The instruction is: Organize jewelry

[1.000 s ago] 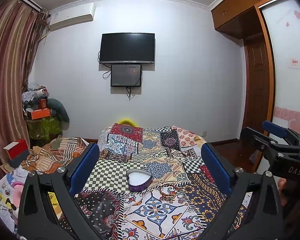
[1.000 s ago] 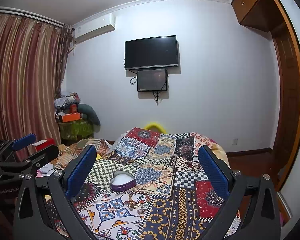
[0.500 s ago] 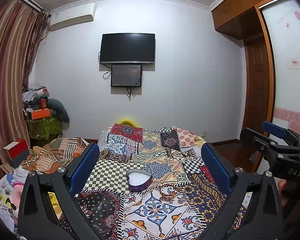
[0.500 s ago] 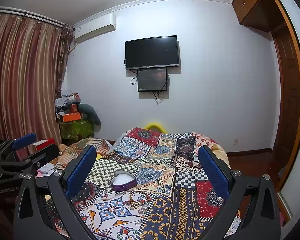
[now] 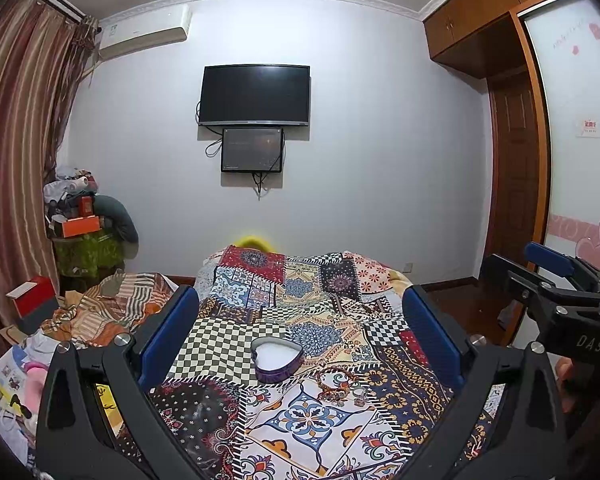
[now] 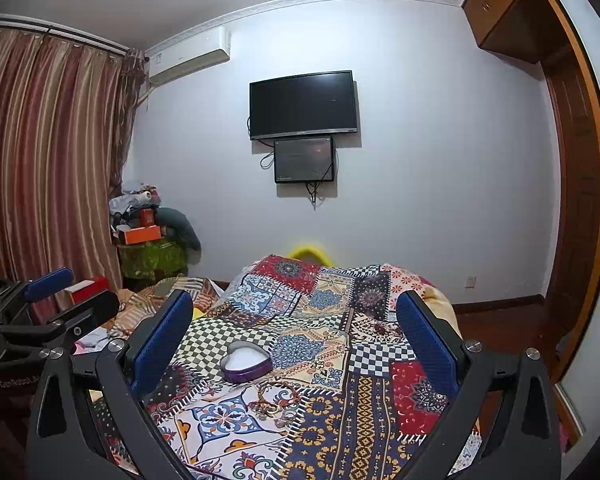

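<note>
Two blue-padded grippers, left gripper (image 5: 300, 328) and right gripper (image 6: 294, 324), hang with jaws spread wide, gripping nothing. On the patchwork quilt (image 5: 308, 412) sits an open purple heart-shaped tin (image 5: 276, 359), beaded jewelry (image 5: 337, 385) just beside it.

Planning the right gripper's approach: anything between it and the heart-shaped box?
Only patchwork bedspread lies between the open right gripper and the heart-shaped box, per the right wrist view. The jewelry pile sits just nearer the camera than the box, slightly right.

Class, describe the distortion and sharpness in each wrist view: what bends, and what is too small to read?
Left wrist view: fisheye bows the curtain, corners vignette black, the heart-shaped box is sharp. Right wrist view: wardrobe curves, the jewelry blends into the patterned quilt, pieces indistinct.
</note>
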The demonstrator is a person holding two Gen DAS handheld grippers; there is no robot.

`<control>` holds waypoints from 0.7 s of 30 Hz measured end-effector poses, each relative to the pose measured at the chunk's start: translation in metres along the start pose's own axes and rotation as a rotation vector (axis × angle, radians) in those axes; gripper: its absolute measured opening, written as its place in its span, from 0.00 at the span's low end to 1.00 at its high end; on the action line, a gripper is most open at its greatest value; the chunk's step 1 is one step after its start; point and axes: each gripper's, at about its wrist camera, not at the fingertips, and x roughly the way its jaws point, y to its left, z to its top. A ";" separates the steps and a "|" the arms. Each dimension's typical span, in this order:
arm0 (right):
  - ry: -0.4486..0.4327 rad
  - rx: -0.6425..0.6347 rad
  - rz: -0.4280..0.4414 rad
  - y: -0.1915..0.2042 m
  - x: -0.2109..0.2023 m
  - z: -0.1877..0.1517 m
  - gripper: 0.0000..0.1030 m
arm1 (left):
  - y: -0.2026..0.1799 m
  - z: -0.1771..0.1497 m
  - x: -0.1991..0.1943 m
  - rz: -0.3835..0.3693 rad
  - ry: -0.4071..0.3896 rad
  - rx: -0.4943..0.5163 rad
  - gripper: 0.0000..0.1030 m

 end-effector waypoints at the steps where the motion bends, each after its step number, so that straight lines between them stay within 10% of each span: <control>1: 0.001 0.000 0.000 0.000 0.000 -0.001 0.98 | 0.000 0.000 0.000 0.000 0.000 0.000 0.99; 21: 0.059 0.010 -0.023 -0.008 0.019 -0.015 0.98 | 0.004 -0.010 0.025 0.009 0.052 -0.012 0.99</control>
